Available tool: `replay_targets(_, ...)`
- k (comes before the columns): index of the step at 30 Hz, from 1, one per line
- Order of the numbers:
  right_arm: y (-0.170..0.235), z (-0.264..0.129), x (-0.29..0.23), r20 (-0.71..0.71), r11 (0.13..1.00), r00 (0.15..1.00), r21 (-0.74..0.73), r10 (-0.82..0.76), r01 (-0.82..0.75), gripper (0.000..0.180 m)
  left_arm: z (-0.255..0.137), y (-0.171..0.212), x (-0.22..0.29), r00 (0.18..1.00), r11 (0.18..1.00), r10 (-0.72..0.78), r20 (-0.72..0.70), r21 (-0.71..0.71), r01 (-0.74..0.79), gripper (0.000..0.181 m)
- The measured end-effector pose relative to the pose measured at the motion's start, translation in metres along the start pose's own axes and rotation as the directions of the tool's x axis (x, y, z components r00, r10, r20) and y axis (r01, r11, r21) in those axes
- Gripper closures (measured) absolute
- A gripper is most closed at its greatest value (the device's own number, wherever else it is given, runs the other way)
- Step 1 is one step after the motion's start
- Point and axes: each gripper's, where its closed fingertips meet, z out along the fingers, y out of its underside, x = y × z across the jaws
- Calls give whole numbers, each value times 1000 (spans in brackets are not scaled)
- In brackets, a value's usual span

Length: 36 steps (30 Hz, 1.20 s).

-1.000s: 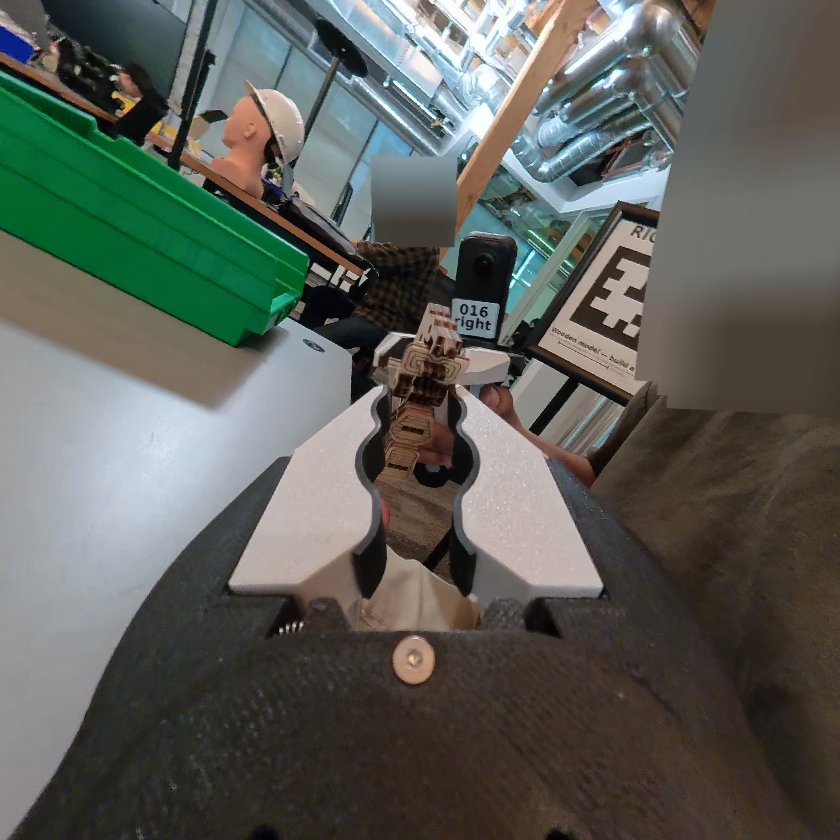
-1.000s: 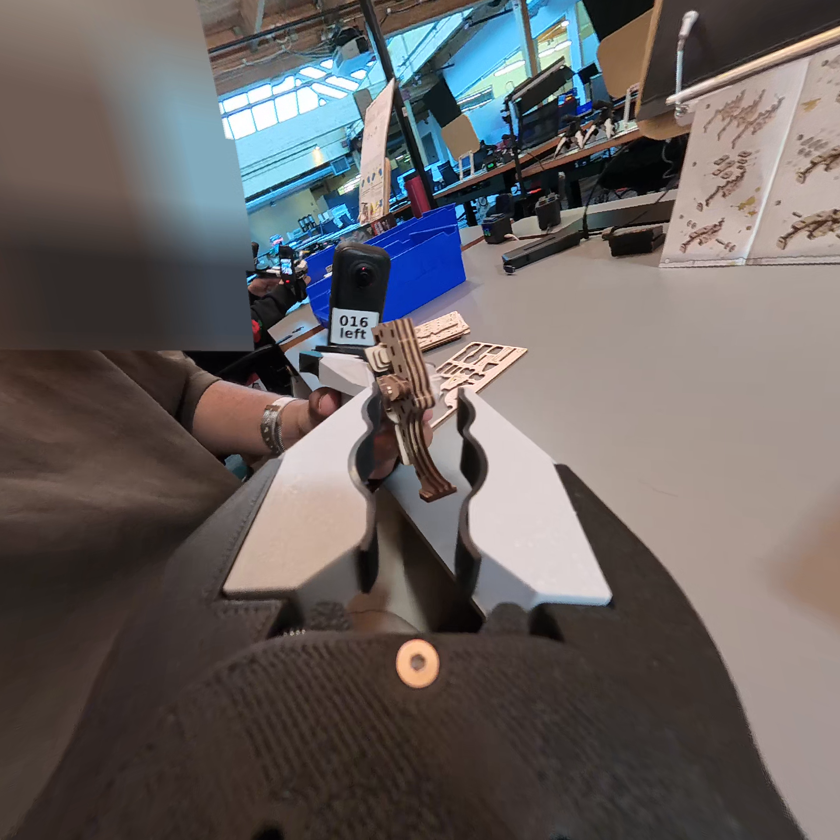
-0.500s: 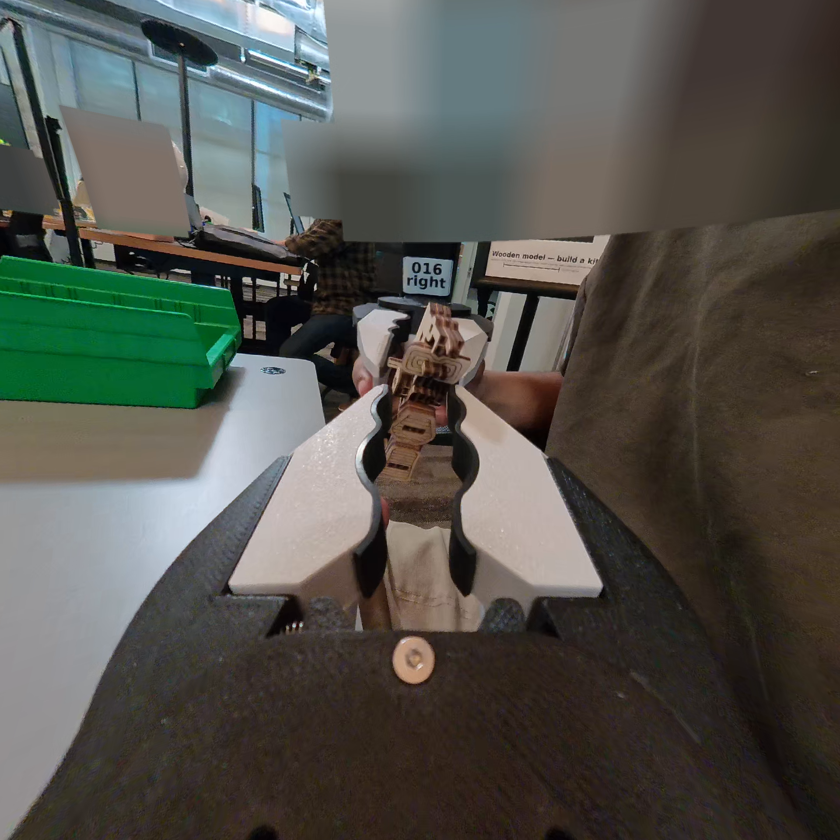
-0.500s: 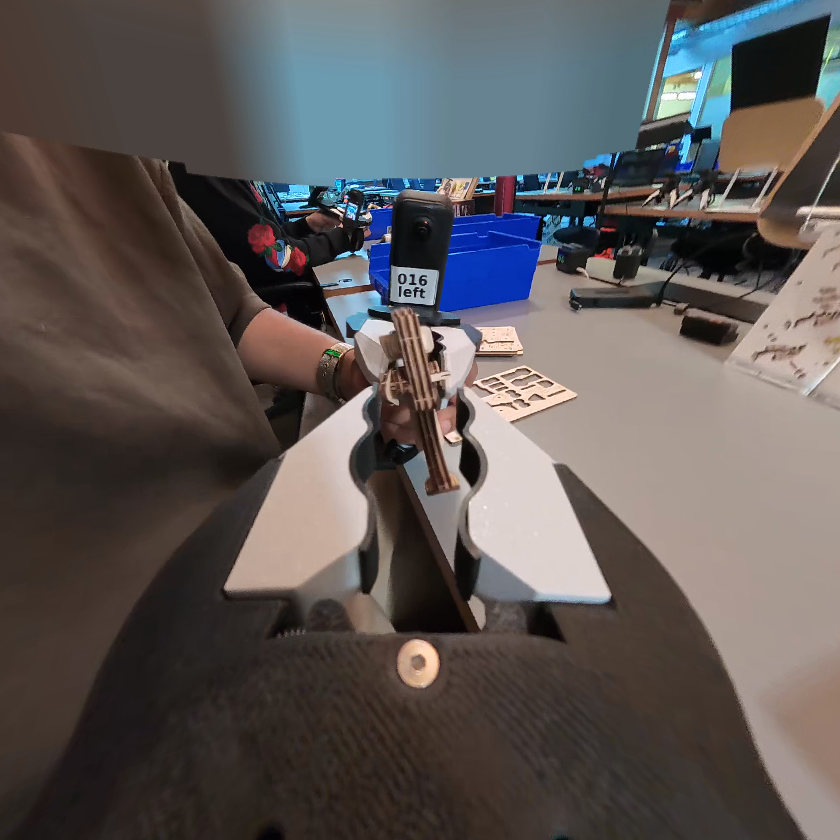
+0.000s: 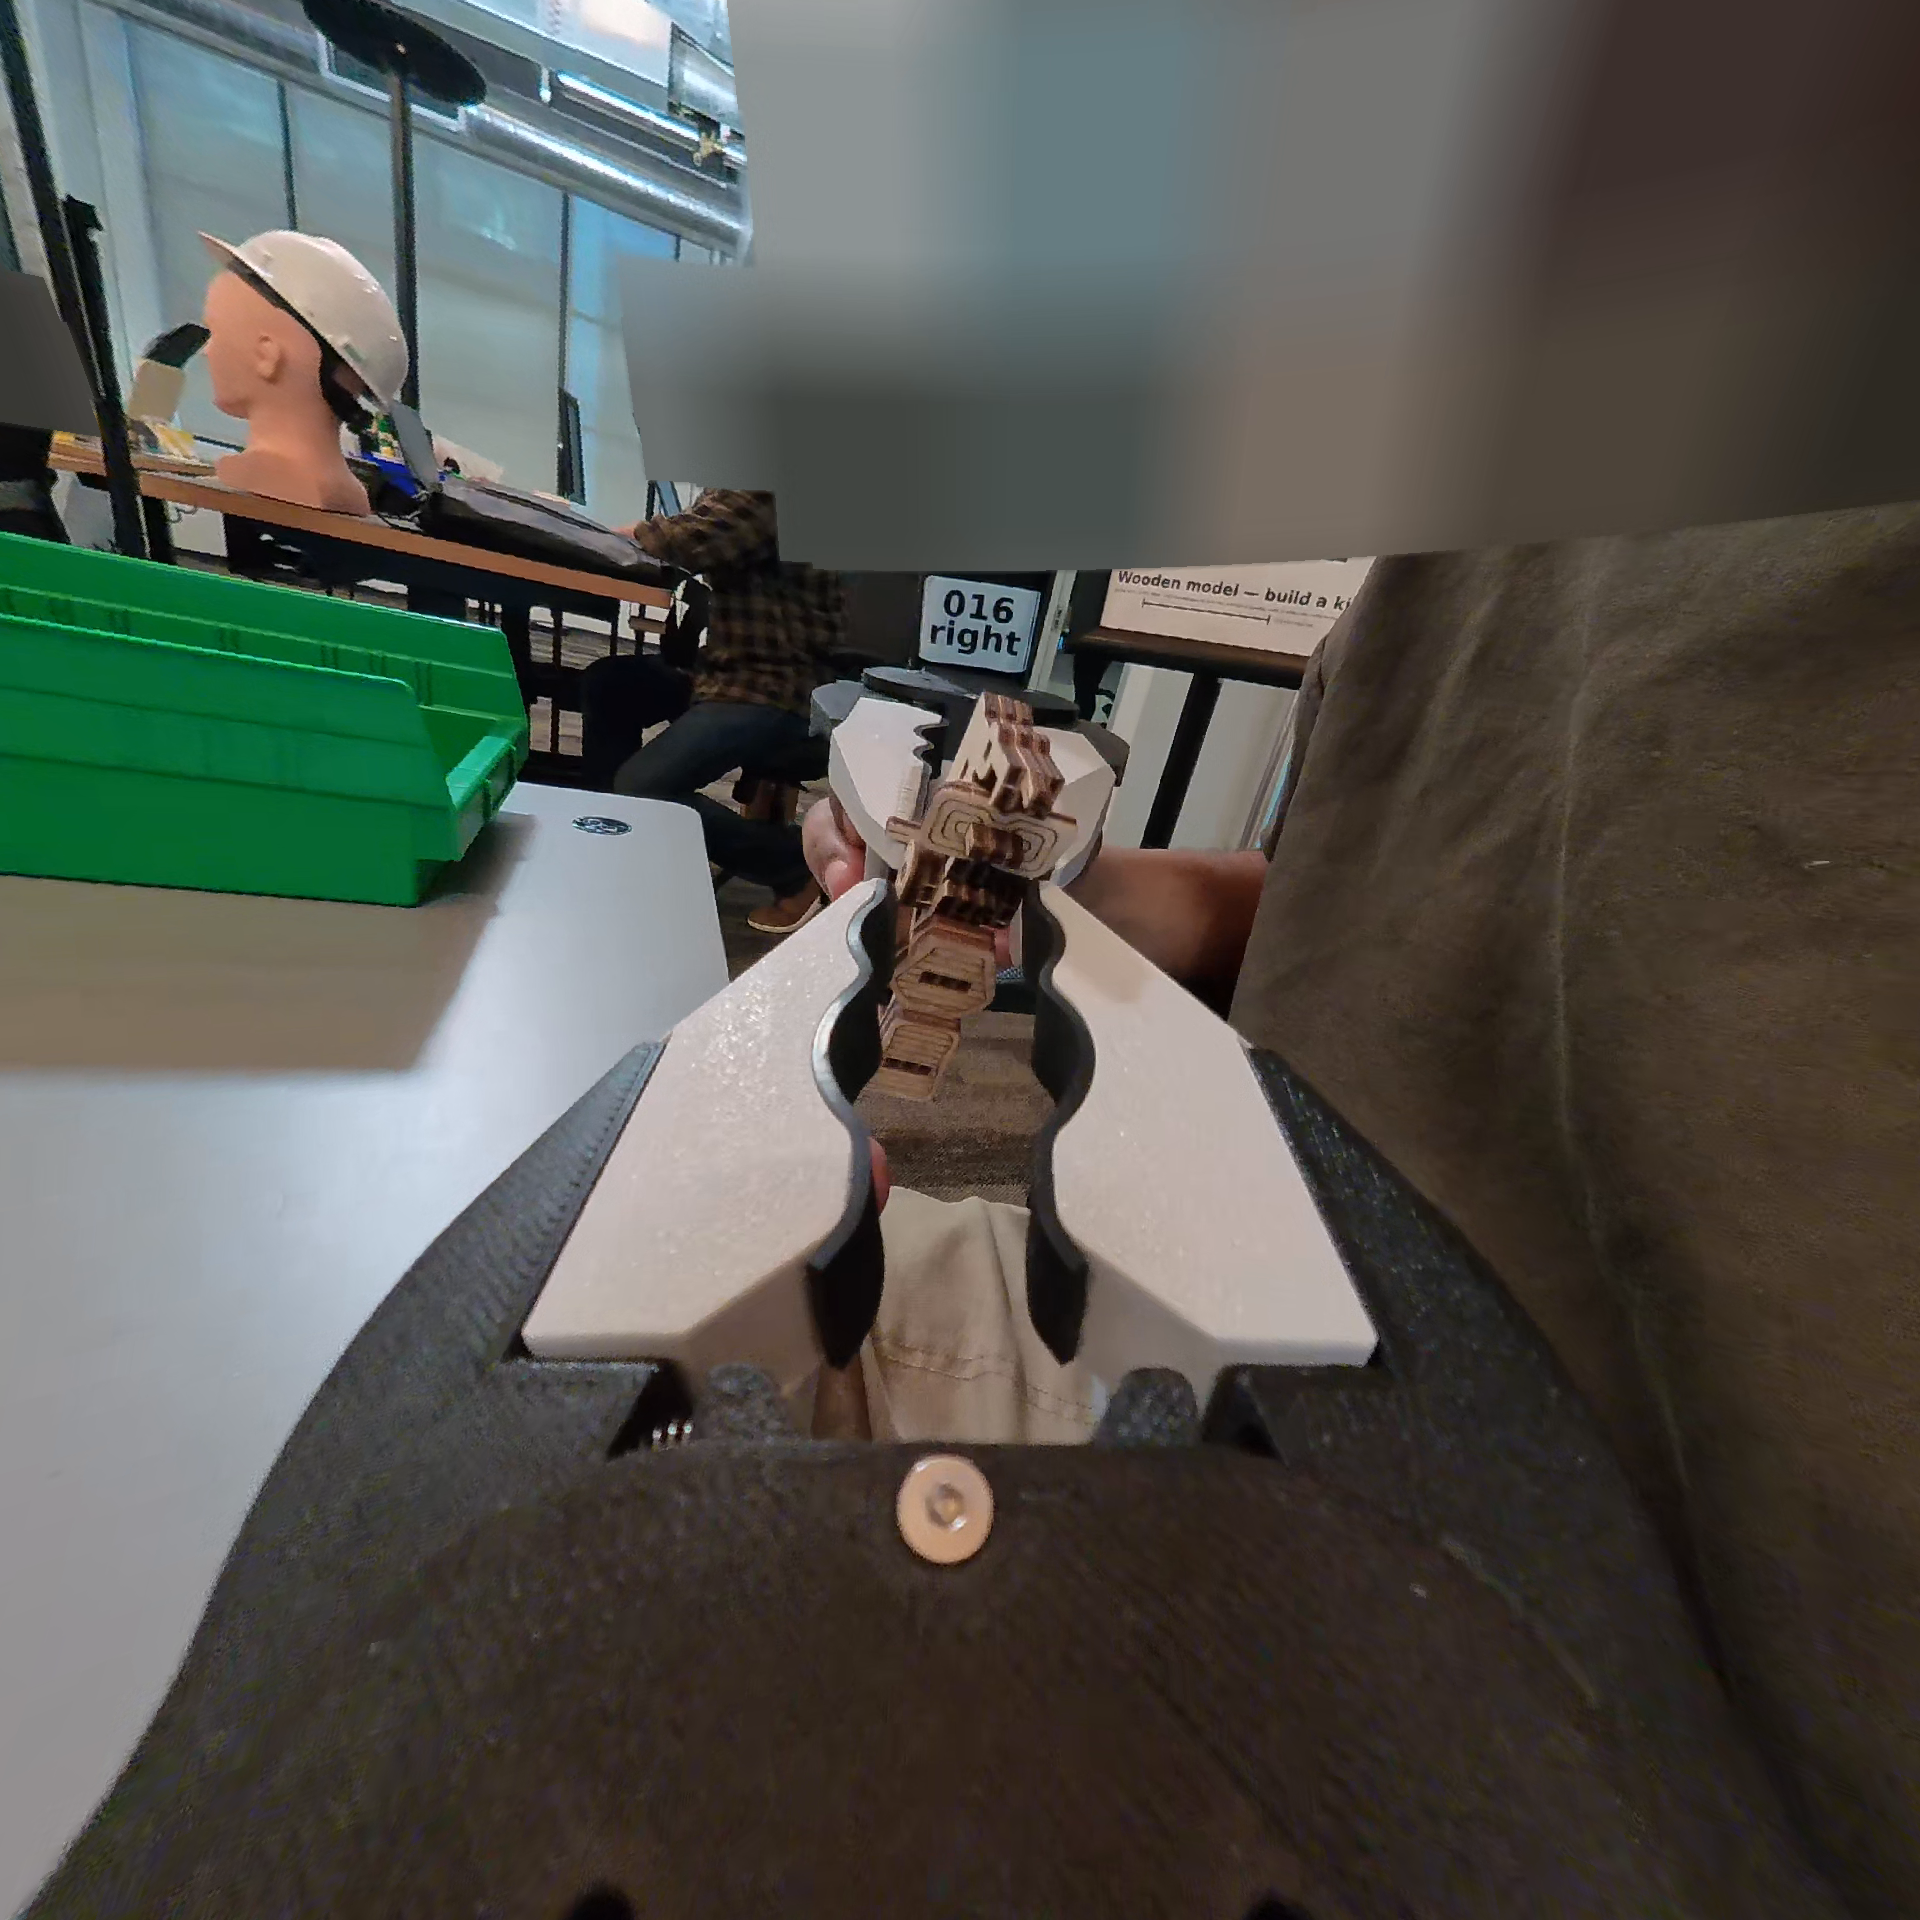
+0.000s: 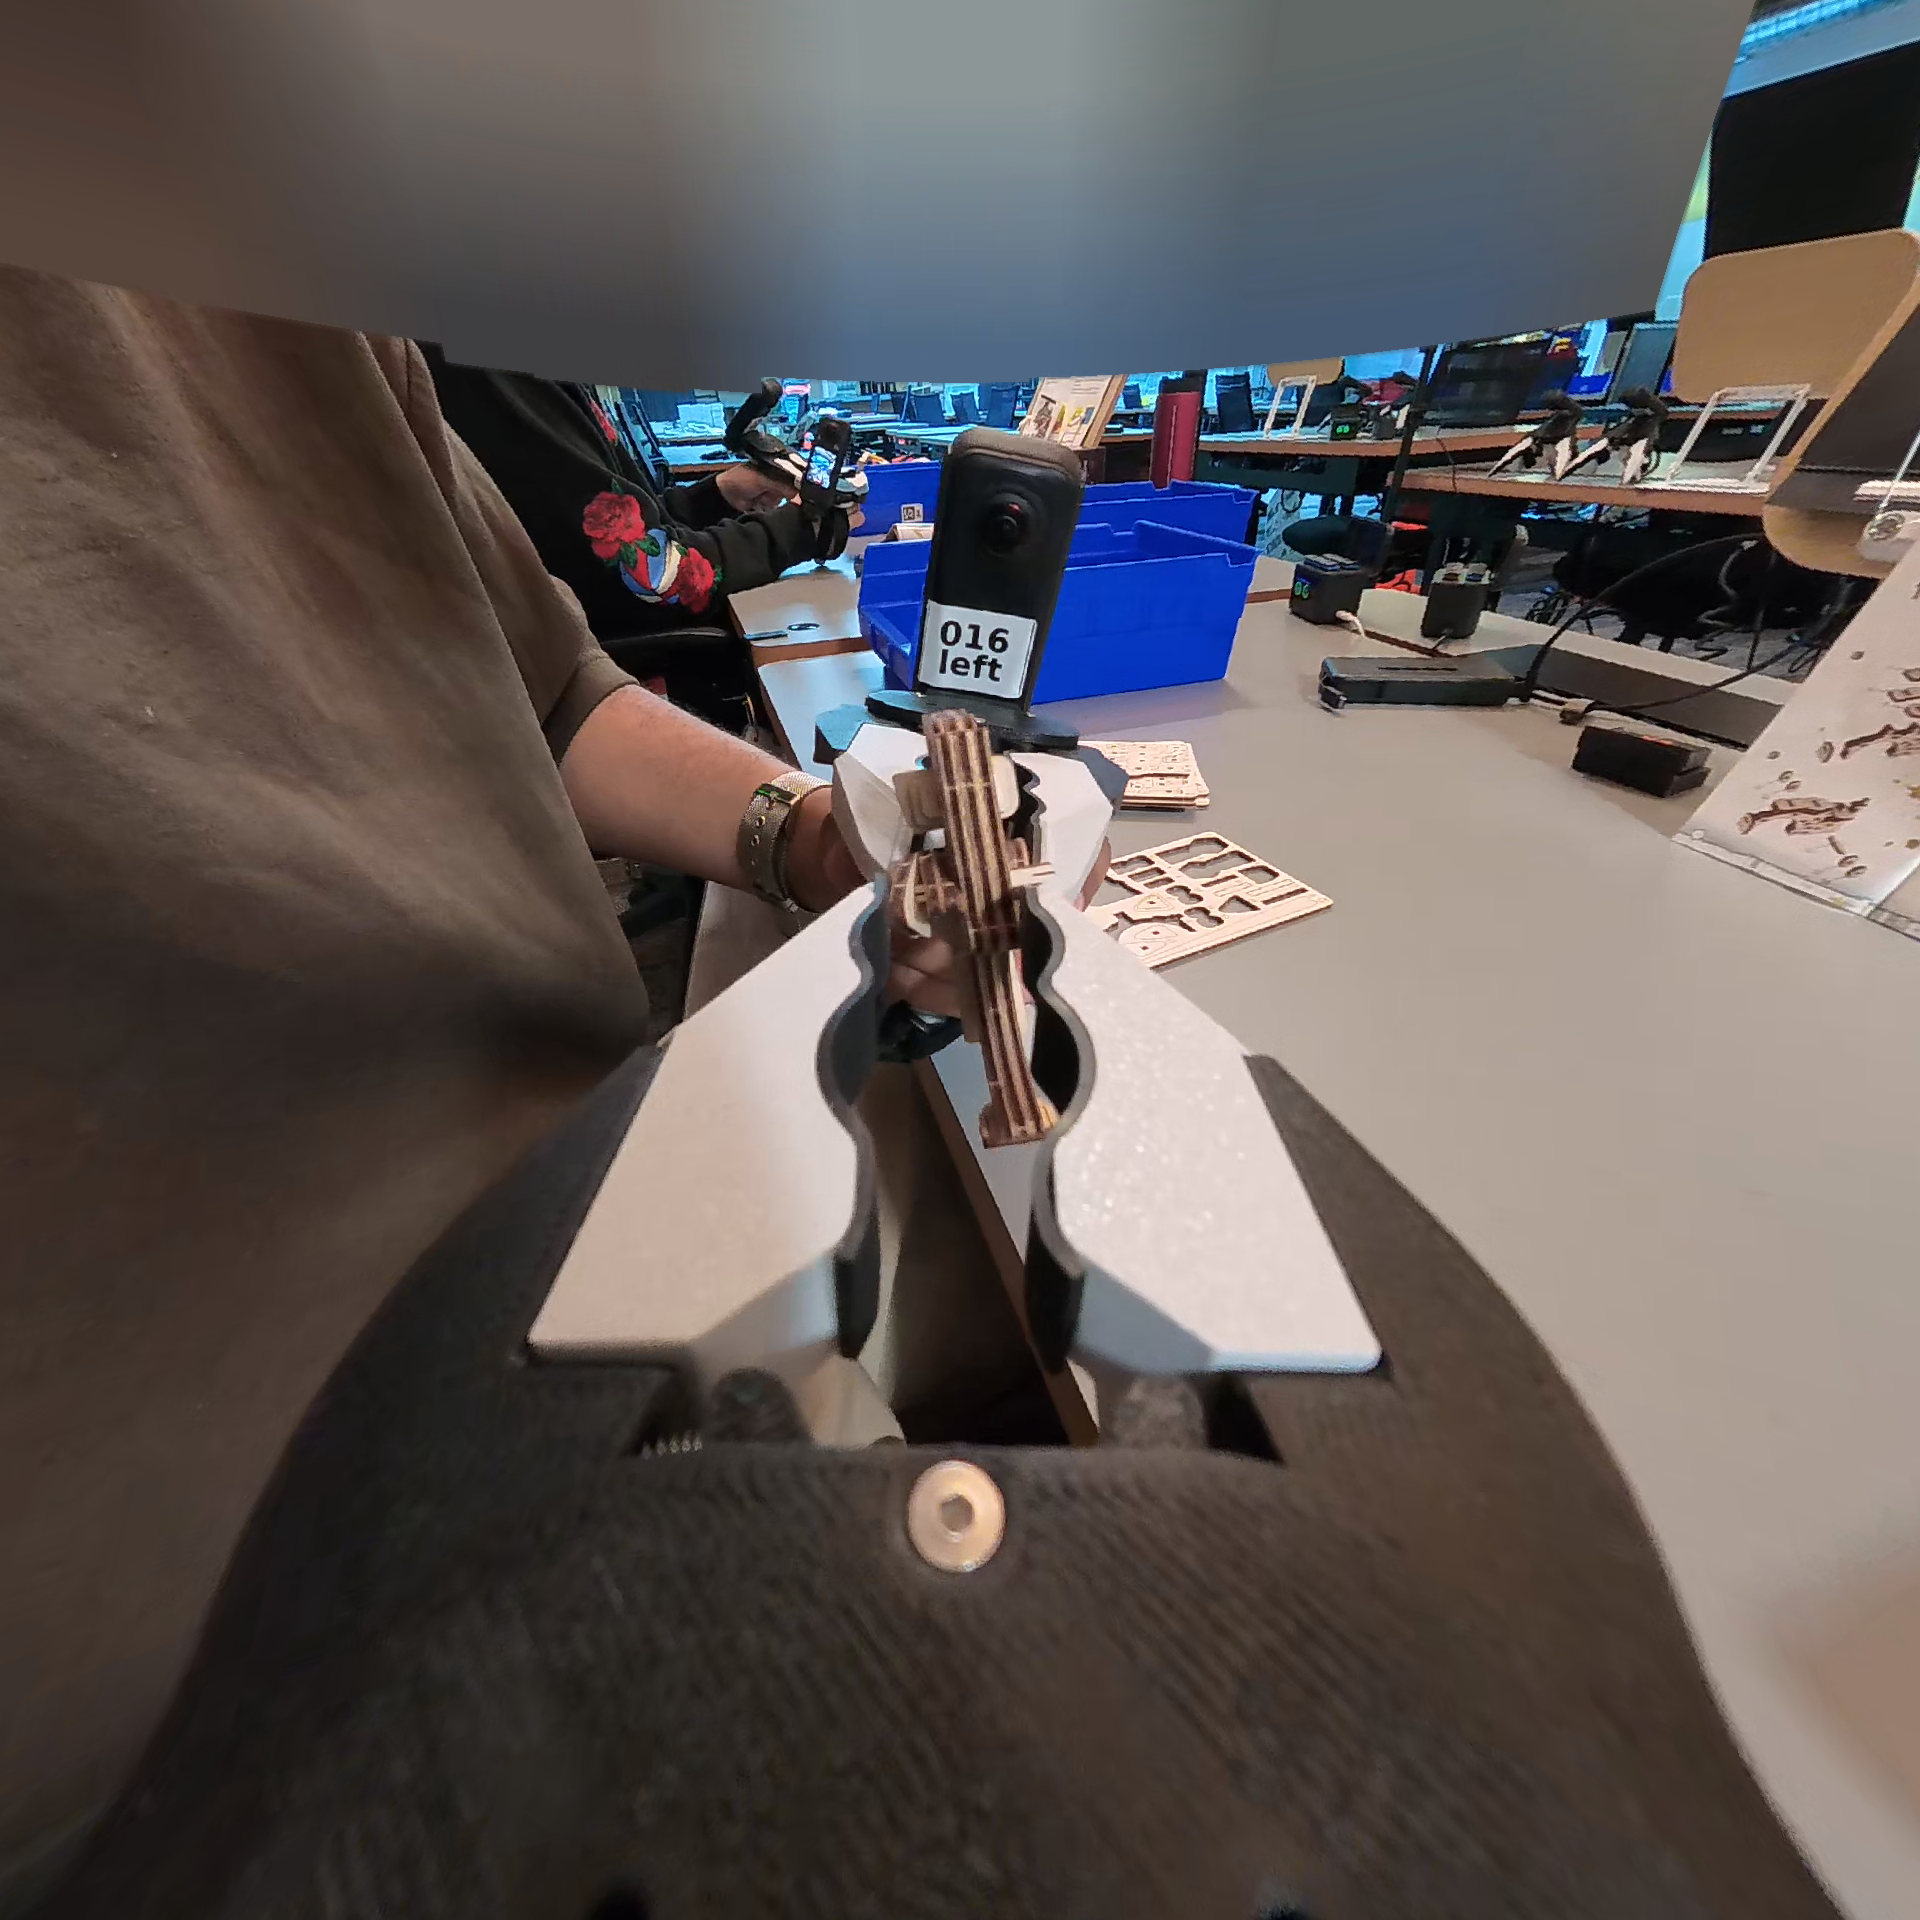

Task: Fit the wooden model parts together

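You've got the wooden model [image 5: 971, 894] pinched tip-to-tip between both grippers, held in the air in front of your chest, off the table [image 6: 1558, 1039]. Left gripper [image 5: 951, 914] & right gripper [image 6: 951, 914] each look clamped on it from opposite sides; its long axis runs roughly upright, tail end hanging down. It's layered laser-cut ply w/ dark burnt edges, thin, notched, prob. brittle.

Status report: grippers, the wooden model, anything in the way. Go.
Left gripper and right gripper tip to tip, both shut on the wooden model. Model held in air off the grey table edge. Nothing between them; cut-out wooden sheet lies clear.
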Motion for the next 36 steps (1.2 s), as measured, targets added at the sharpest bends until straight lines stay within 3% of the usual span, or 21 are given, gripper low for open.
replay_targets(20, -2, -2, 5, -19, 1000, 1000, 10, 20, -20, 160, 2, -3, -1, 999, 999, 7, 32, 32, -8, 158)
replay_targets(31, 5, -2, 10, -42, 999, 999, -23, 27, -28, 161, 1, -7, -3, 991, 995, 100, 88, 13, -101, 150)
replay_targets(36, 6, -1, 8, -25, 999, 999, -26, 45, -46, 161, 1, -4, -4, 986, 991, 133, 103, -11, -132, 155)
